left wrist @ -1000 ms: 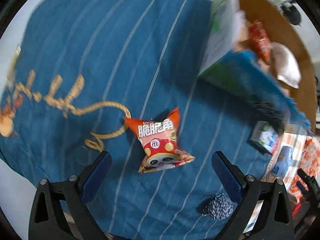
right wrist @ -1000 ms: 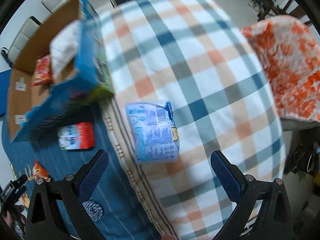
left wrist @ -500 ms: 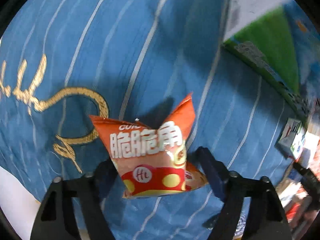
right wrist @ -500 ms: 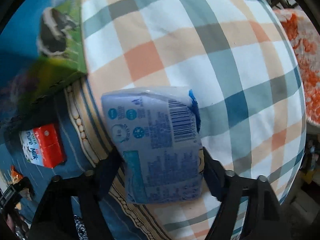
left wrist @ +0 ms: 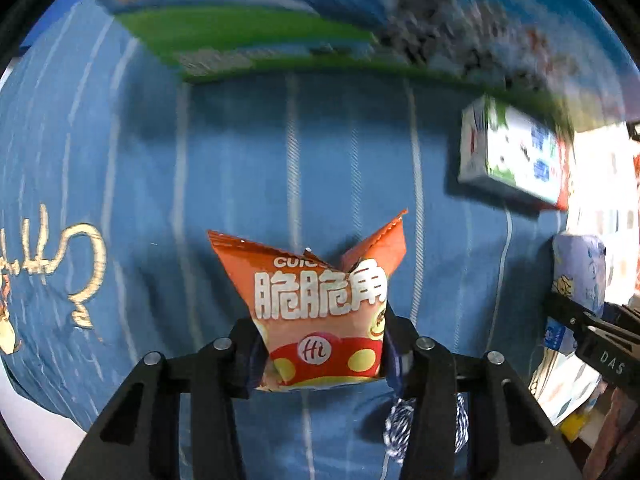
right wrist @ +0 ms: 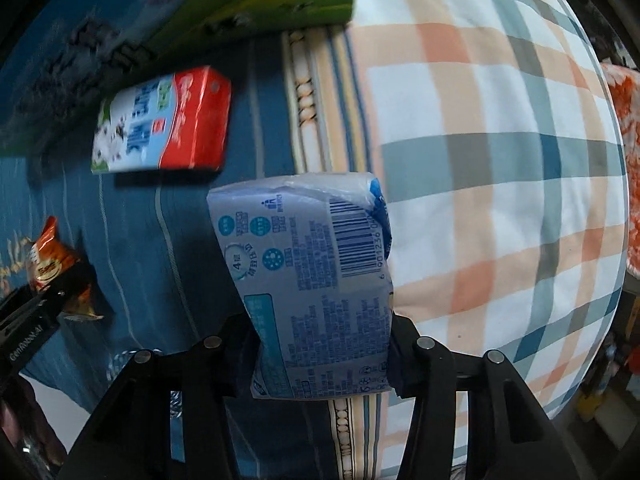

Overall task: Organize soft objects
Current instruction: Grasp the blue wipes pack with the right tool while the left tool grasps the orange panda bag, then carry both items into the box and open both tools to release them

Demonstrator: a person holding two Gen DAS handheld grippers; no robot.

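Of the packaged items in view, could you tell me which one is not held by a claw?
The red, white and blue milk carton lies free on the blue striped cloth; the orange snack bag and pale blue tissue pack are each clamped.
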